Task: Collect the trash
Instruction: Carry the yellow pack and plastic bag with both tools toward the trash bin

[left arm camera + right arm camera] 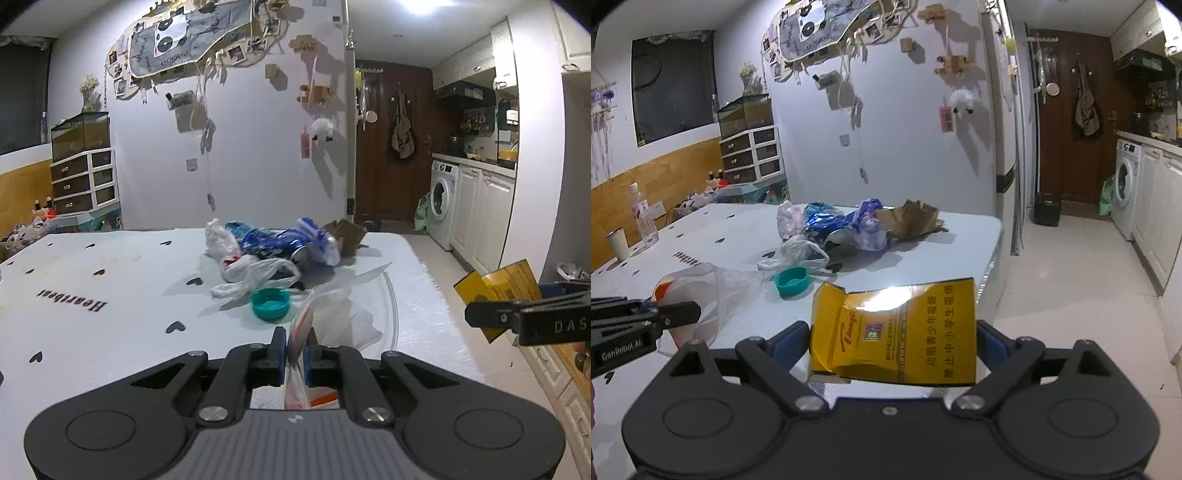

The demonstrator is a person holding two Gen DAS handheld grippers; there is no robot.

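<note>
My left gripper (295,350) is shut on a clear plastic bag with orange print (325,314), which hangs above the white table (110,332). From the right wrist view the same bag (701,291) billows beside the left gripper (676,314). My right gripper (892,336) is shut on a flattened yellow cigarette pack (897,332), held off the table's right edge; the pack (498,291) and right gripper (480,317) also show at the right of the left wrist view. Further back lie a teal lid (269,302), white plastic bags (255,273), blue foil wrappers (280,243) and a crumpled brown paper bag (347,236).
A water bottle (642,218) and a white cup (617,243) stand at the table's left edge. A black bin (1047,208) sits by the brown door. Kitchen cabinets and a washing machine (1126,184) line the right side, with open tiled floor between.
</note>
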